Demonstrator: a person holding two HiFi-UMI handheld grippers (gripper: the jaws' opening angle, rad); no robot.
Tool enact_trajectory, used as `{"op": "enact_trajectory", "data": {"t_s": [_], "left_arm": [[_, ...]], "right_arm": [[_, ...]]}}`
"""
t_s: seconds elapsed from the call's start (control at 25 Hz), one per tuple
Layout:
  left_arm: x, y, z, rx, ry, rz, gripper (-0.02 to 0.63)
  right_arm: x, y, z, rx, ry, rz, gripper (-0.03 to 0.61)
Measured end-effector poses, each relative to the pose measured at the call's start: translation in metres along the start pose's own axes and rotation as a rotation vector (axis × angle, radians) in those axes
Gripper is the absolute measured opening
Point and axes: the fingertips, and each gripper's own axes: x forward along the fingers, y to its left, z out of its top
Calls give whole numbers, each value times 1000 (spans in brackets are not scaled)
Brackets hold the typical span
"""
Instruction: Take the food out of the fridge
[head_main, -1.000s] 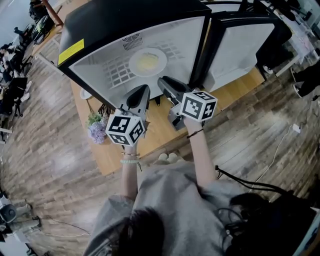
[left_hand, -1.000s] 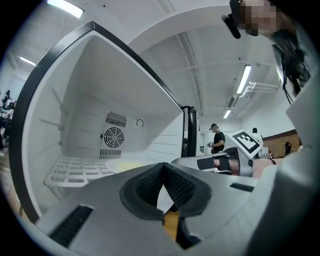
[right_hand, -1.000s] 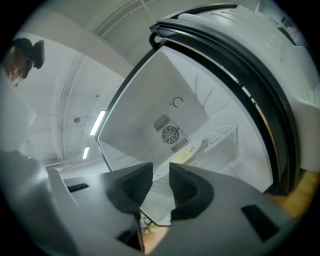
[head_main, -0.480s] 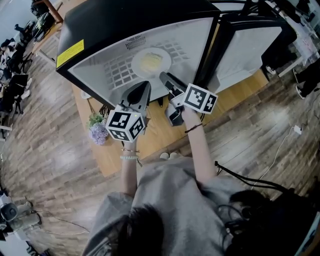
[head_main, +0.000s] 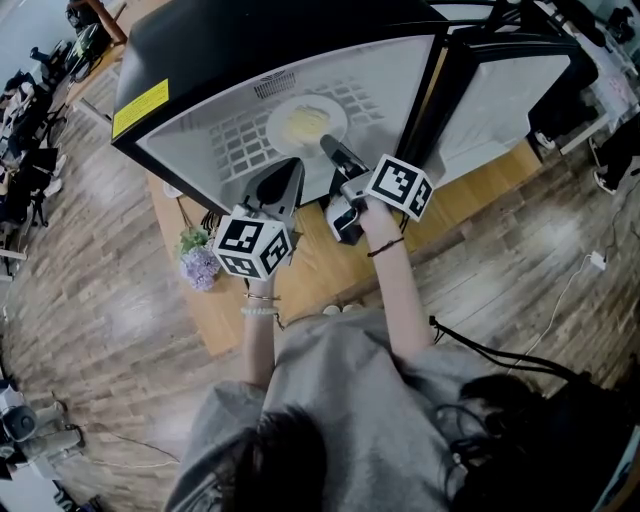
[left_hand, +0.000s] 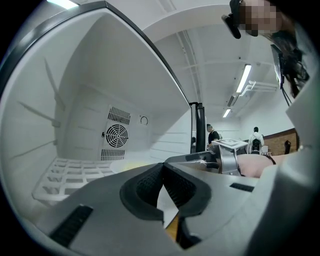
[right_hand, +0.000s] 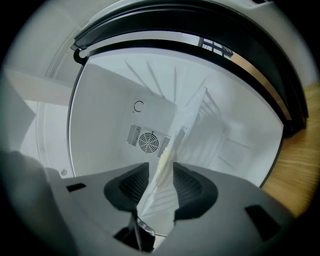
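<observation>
Right tongs (right_hand: 160, 166): just opened wide, unclenched; the plate (head_main: 276, 126) rim is straddled, not pinched.
Left tongs (left_hand: 163, 167): clenched on nothing, held at the fridge mouth.
Fridge (head_main: 250, 45): stood open on the counter (head_main: 310, 268).
Plate: set on the white fridge shelf (head_main: 235, 150).
Food (head_main: 303, 122): pale yellow, kept on the plate.

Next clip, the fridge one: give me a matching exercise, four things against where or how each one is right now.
1 plate
2 left gripper
3 right gripper
4 flowers

a jaws together
b on the wooden table
c on the fridge shelf
d jaws apart around the plate's rim

Pairs: 1-c, 2-a, 3-d, 4-b.
The right gripper's jaws have just been opening.
</observation>
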Motion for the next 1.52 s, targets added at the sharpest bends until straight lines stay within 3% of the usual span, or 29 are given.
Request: {"op": "enact_trajectory", "data": {"t_s": [0.2, 0.68, 1.52], "left_arm": [[7, 8, 2, 0, 1, 5, 8], [6, 8, 2, 2, 5, 10, 8], [-1, -6, 16, 14, -25, 0, 8]], "right_arm": [[10, -3, 3, 61, 3, -12, 74], [9, -10, 2, 357, -60, 50, 48], [-7, 7, 1, 375, -58, 77, 41]]}}
